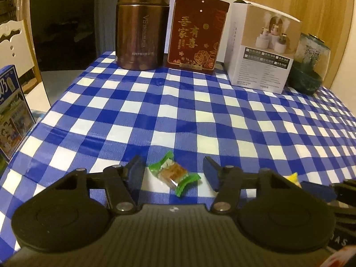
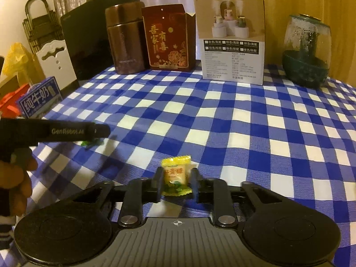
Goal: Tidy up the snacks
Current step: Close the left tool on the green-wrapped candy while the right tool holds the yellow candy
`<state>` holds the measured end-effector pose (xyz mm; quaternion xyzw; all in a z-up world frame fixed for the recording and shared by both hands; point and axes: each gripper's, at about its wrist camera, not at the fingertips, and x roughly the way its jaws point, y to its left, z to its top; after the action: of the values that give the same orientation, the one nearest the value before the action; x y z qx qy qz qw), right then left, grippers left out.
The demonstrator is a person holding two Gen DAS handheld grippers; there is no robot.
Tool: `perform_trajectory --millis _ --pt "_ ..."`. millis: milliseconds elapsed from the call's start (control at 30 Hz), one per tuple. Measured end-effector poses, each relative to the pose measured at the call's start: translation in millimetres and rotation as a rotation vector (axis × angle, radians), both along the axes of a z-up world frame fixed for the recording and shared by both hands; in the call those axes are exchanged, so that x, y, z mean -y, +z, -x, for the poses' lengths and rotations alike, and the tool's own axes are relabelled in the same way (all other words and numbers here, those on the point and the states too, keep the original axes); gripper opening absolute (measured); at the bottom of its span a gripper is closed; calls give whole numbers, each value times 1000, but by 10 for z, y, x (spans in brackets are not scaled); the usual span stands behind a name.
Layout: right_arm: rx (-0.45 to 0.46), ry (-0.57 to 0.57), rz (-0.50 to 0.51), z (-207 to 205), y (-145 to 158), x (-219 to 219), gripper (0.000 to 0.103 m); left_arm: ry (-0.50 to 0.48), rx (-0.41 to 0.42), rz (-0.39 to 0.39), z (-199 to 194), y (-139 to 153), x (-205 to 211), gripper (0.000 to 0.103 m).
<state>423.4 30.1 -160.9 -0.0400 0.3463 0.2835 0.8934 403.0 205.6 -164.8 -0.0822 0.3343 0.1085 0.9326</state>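
Table (image 1: 178,115) under a blue-white check cloth fills mid-frame in both views. Along the top of frame, left to right: brown flask (image 1: 143,25), red box (image 1: 197,35), white box (image 1: 260,51), glass jar (image 1: 311,64); a milk carton (image 2: 40,98) sits at the left edge. Green candy (image 1: 174,173) lies on the cloth at lower centre of the left view; whether the yellow candy (image 2: 176,175), lower centre of the right view, touches the cloth is unclear.
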Motion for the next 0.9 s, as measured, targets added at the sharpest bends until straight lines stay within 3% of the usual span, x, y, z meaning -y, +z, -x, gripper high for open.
perform_trajectory --millis 100,233,367,533,600,700,900 --pt "7 -1 5 8 -10 3 40 -6 -3 -34 -19 -17 32 55" --pt "21 -1 21 29 -12 -41 40 -39 -7 -96 7 -36 78 41" --pt "24 -2 7 31 -19 -57 40 -84 2 -78 67 -31 48 33" --pt "47 23 28 63 -21 -121 39 -154 6 -59 175 -20 96 32" --pt "50 34 32 77 -20 -130 27 -188 3 -49 223 -13 143 31" --pt "40 39 41 85 -2 -134 24 -236 -5 -75 321 -19 244 32" --pt "14 9 51 75 33 -39 21 -209 -25 -82 486 -13 318 38"
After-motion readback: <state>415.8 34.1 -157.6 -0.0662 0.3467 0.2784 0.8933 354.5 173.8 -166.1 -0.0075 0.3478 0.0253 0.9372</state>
